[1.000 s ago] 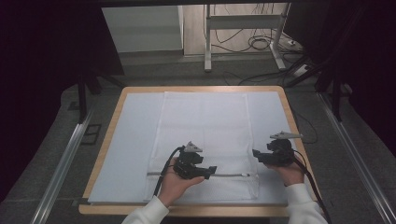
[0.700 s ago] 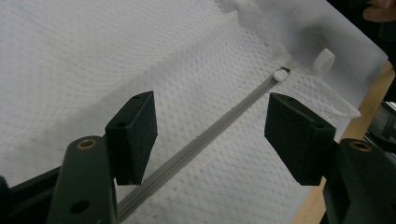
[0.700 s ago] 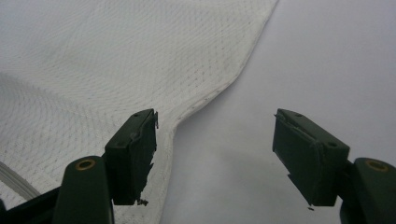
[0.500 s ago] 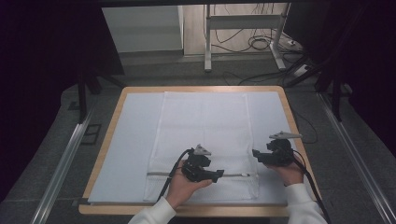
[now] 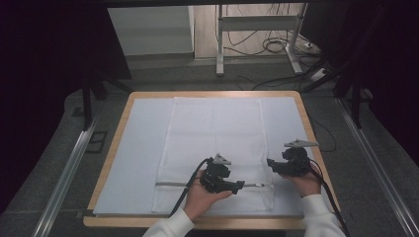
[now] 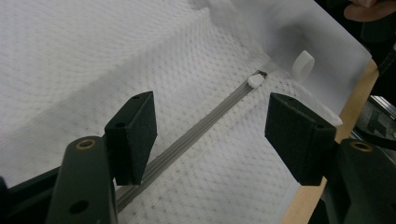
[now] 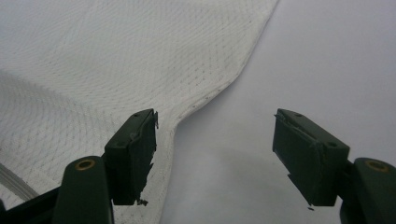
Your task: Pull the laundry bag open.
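A white mesh bag [image 5: 215,148] lies flat on the pale sheet [image 5: 138,148] covering the table. A grey zipper [image 5: 170,184] runs across its near end, and in the left gripper view the zipper [image 6: 205,126] ends at a small white pull [image 6: 255,80] near a white loop [image 6: 302,65]. My left gripper [image 5: 241,185] hovers open over the zipper, its jaws wide on either side of the track. My right gripper [image 5: 269,164] is open just beyond the bag's right edge [image 7: 224,84], with nothing between its jaws.
The wooden table rim [image 5: 316,148] frames the sheet. Metal rails [image 5: 69,168] run along both sides of the table. A stand leg [image 5: 220,39] and loose cables [image 5: 276,47] lie on the floor behind.
My left gripper has slid to the right along the zipper toward the right gripper. The right gripper has stayed in place.
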### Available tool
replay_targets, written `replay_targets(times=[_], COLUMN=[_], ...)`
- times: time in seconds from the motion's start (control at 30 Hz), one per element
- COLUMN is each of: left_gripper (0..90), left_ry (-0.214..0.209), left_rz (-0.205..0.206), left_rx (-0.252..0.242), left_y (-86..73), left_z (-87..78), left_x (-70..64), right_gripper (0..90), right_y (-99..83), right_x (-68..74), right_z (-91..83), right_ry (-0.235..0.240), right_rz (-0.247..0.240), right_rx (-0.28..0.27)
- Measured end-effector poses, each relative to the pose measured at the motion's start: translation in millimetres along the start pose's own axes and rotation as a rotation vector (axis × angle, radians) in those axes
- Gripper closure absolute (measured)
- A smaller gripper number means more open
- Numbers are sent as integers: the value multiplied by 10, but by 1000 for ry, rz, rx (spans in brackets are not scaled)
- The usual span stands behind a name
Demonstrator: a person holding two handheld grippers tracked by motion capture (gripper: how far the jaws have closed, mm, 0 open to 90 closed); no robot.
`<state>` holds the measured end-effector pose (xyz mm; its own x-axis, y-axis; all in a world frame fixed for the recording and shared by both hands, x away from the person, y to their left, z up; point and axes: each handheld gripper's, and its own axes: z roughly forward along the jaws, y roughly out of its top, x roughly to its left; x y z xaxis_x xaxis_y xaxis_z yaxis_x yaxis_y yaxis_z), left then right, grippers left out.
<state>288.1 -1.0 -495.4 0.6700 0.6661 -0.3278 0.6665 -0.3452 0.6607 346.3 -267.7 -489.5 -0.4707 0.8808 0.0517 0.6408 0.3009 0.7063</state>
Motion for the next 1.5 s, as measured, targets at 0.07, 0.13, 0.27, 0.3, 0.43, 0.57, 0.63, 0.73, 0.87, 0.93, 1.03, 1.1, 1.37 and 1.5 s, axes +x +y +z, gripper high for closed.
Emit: replay_targets(times=[0.07, 0.13, 0.27, 0.3, 0.43, 0.57, 0.63, 0.73, 0.87, 0.93, 1.03, 1.1, 1.37, 1.5], left_gripper=[339, 340, 344, 345, 348, 351, 352, 352, 355, 358, 361, 362, 375, 377], left_ry=[-7, -13, -24, -26, -44, -49, -53, -48, -60, -70, -80, -85, -109, -132], left_rz=[3, 5, 7, 9, -2, -2, -5, -5, -14, -22, -30, -30, -41, -56], left_rx=[3, 6, 8, 12, 17, 25, 26, 37, 51, 57, 67, 72, 95, 102], left_y=[12, 32, 73, 81, 108, 129, 136, 145, 155, 163, 175, 178, 180, 185], left_z=[34, 61, 104, 113, 151, 186, 213, 260, 325, 361, 406, 426, 519, 563], left_x=[-36, -66, -108, -115, -126, -137, -150, -160, -170, -173, -178, -193, -215, -238], right_gripper=[298, 299, 299, 299, 300, 300, 299, 298, 299, 299, 300, 300, 300, 299], right_y=[1, 0, -2, -2, -3, -4, -2, -2, -3, -4, -3, -2, -6, -6], right_x=[-4, -7, -10, -11, -16, -12, -6, 0, 1, -4, -8, -8, -8, -11], right_z=[-2, -3, -7, -8, -10, -6, -3, 2, -3, -6, -10, -13, -8, -8], right_ry=[-2, -4, -8, -8, -12, -15, -15, -18, -19, -17, -15, -16, -18, -21], right_rz=[1, 0, -4, -4, -5, -5, -6, -10, -10, -7, -3, -3, -4, -5], right_rx=[0, 1, 1, 1, 1, 4, 5, 7, 4, 0, -4, -5, -5, -4])
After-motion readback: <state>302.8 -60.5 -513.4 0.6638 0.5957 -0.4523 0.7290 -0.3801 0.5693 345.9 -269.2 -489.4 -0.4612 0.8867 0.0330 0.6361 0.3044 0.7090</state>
